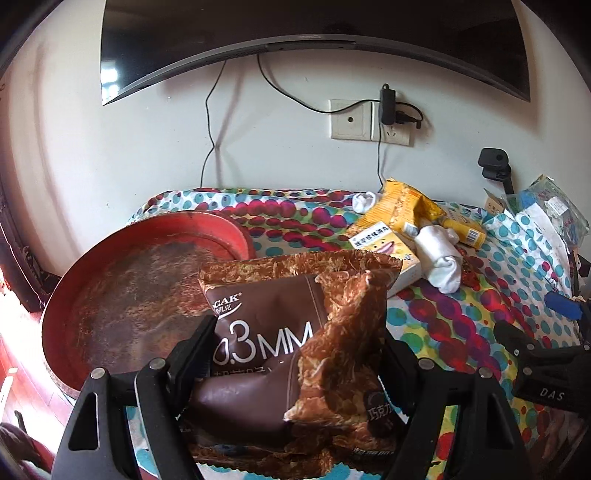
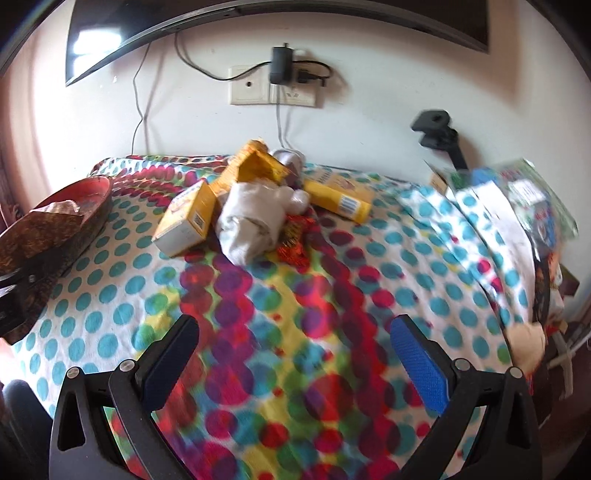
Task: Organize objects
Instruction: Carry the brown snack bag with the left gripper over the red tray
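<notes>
Snack bag [image 1: 280,354], brown with "0.3MM" printed on it, sits crumpled between the two fingers of the left claw [image 1: 295,358], which is clenched on it from both sides; its lower edge is cut off by the claw's frame and its small print is too crumpled to read. Just behind and to the left of it lies one round red tray [image 1: 122,295], worn and rusty-looking inside, its near rim hidden behind the claw. The right claw [image 2: 295,350] hangs released over the spotted cloth [image 2: 288,314] covering the surface, nothing between its blue-padded fingers, and the cloth beneath it is smeared by blur. In the left wrist view this claw shows only as a dark piece at the right edge. Farther back, near the wall, a small heap lies together: two yellow boxes, one [image 2: 188,221] on the left and one [image 2: 340,199] on the right, one torn yellow packet [image 2: 255,166] behind them, one rolled white sock [image 2: 258,218] in front, with a second white sock [image 1: 364,201] visible only from the left wrist view, and one red-and-gold wrapper [image 2: 295,240] half tucked under the roll. At the right edge a pile of clear bags [image 2: 528,199] is blurred and cannot be counted. On the wall are one socket plate [image 2: 273,90] with one black adapter [image 2: 279,68] plugged in, and above it the bottom edge of a dark screen [image 1: 295,26], cropped by the frame.
</notes>
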`<move>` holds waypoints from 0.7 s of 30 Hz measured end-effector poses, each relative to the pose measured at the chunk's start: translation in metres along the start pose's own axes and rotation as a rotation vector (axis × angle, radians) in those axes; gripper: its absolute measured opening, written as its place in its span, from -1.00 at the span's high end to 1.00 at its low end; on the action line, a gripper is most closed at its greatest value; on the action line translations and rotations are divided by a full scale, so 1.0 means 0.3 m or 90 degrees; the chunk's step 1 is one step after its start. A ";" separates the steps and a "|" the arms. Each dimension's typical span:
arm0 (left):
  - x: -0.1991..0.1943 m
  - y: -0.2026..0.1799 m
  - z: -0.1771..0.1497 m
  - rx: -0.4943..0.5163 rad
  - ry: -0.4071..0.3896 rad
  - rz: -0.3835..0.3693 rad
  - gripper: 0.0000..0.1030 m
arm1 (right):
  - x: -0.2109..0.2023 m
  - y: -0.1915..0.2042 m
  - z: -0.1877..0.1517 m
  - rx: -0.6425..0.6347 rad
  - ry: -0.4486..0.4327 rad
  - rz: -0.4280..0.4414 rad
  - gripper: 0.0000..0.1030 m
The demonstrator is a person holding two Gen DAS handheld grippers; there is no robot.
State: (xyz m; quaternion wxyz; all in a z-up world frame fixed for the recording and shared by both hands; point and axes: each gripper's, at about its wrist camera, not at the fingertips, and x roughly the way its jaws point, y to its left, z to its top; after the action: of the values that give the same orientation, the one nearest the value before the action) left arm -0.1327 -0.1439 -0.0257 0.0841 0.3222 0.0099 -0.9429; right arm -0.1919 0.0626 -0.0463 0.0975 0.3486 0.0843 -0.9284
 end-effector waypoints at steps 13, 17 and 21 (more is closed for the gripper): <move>0.002 0.327 0.035 -0.063 -0.026 0.074 -0.58 | 0.149 0.088 0.142 -0.023 0.003 -0.005 -0.96; 0.017 0.411 0.040 -0.087 -0.025 0.090 -0.58 | 0.210 0.115 0.183 -0.044 0.017 -0.009 -0.37; 0.030 0.459 0.042 -0.102 -0.022 0.098 -0.58 | 0.314 0.117 0.203 -0.028 0.076 0.004 0.04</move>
State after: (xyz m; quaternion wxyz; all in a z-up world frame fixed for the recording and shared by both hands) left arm -0.1245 -0.2818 -0.0164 0.1816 0.2977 0.0590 -0.9354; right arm -0.2916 0.0034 -0.0666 0.1025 0.4010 0.1092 -0.9037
